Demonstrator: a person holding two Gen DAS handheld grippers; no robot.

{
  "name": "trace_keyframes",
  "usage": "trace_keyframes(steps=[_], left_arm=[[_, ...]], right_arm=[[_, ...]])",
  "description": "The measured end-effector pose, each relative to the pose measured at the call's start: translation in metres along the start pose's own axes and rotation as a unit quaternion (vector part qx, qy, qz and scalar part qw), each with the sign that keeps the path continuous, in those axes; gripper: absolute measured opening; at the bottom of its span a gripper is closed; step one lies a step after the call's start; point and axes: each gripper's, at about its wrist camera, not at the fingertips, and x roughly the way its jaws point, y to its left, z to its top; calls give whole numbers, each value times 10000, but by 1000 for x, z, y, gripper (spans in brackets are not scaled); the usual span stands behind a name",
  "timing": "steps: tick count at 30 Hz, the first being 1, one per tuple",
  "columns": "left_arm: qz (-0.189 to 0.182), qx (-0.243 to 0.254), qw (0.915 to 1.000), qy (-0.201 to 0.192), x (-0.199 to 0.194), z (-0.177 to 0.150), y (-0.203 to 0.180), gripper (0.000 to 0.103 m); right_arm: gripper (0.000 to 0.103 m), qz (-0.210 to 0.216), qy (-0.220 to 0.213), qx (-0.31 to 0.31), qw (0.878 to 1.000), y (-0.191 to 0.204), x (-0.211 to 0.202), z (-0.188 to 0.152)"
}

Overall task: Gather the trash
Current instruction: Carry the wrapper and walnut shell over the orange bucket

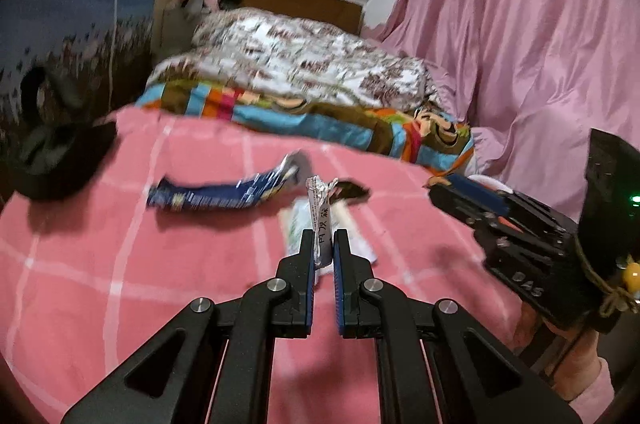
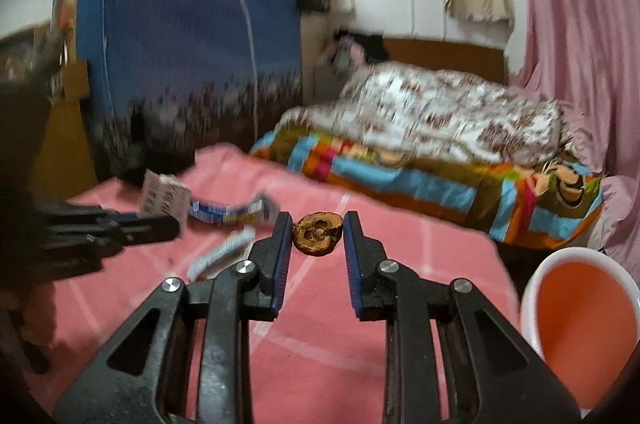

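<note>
My left gripper (image 1: 323,238) is shut on a silvery white wrapper (image 1: 320,212) with black print, held upright above the pink checked bedspread (image 1: 120,264). A blue snack packet (image 1: 224,192) lies left of it, a pale packet (image 1: 296,224) under it, and a brown piece (image 1: 352,189) just behind. My right gripper (image 2: 316,224) is shut on a brown apple core (image 2: 318,233) held between its pads. In the right wrist view the left gripper (image 2: 152,224) shows at the left with the wrapper (image 2: 164,198), near the blue packet (image 2: 228,210) and the pale packet (image 2: 220,252).
A white bin with an orange inside (image 2: 576,328) stands at the bed's right edge. Folded colourful and floral quilts (image 1: 304,92) lie across the bed's far side. A pink curtain (image 1: 520,24) hangs right. A dark garment (image 1: 52,160) lies at the left edge.
</note>
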Motion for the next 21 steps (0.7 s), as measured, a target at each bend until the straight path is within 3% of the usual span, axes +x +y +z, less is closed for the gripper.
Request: trace_keyframes(steps=[7,13,21], left_arm=[[-136,628,9948,-788,-6,18,-48,6],[-581,1102,9810,-1487,-10,31,-95,6],[-1157,1713,9572,-2027,0,36,-154,6]], right_arm=[[33,-516,-1131,204,9920,-27,-58,11],[33,-1114,-1933,345,9742,-49,-104,11],[33,-1958,-2219,543,9537,-83,-147,3]])
